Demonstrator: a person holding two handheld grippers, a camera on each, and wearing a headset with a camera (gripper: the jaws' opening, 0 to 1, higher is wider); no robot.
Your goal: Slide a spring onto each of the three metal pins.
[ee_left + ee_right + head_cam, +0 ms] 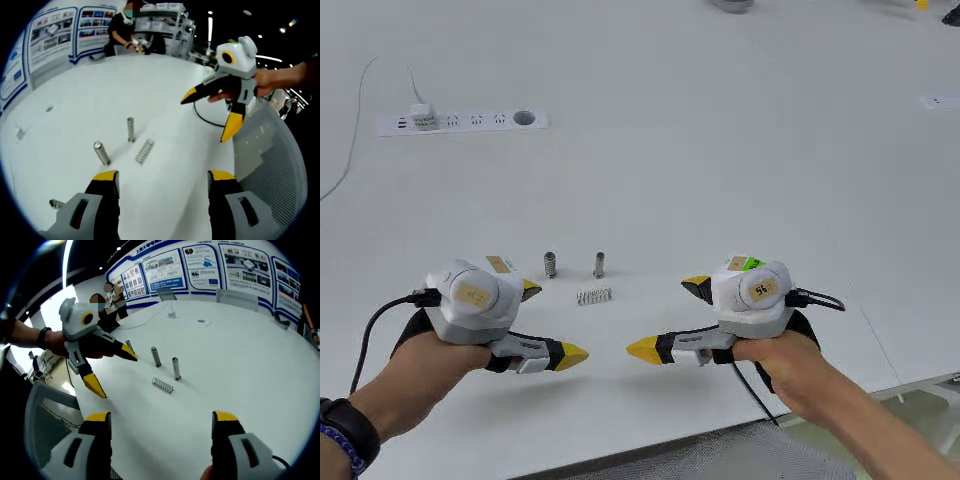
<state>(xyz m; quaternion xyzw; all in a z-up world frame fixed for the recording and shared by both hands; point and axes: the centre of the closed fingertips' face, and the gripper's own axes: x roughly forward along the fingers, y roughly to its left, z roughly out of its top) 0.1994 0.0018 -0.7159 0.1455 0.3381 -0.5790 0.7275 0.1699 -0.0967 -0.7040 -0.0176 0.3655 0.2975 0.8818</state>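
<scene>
Hovering wide open, left tongs (553, 322), right tongs (665, 317), loose spring (593, 296) near bare pin (599, 264)

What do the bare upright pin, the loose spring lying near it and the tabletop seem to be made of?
The bare pin looks like metal: grey, with a dull sheen. The loose spring is thin coiled wire, probably steel, pale and silvery. The tabletop is smooth, matte white, perhaps laminate or painted board; the look leaves it open.

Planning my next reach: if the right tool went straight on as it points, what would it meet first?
Probably the loose spring, centred ahead of the right tool, with the bare pin just beyond; depth is unclear, so it may pass above.
</scene>
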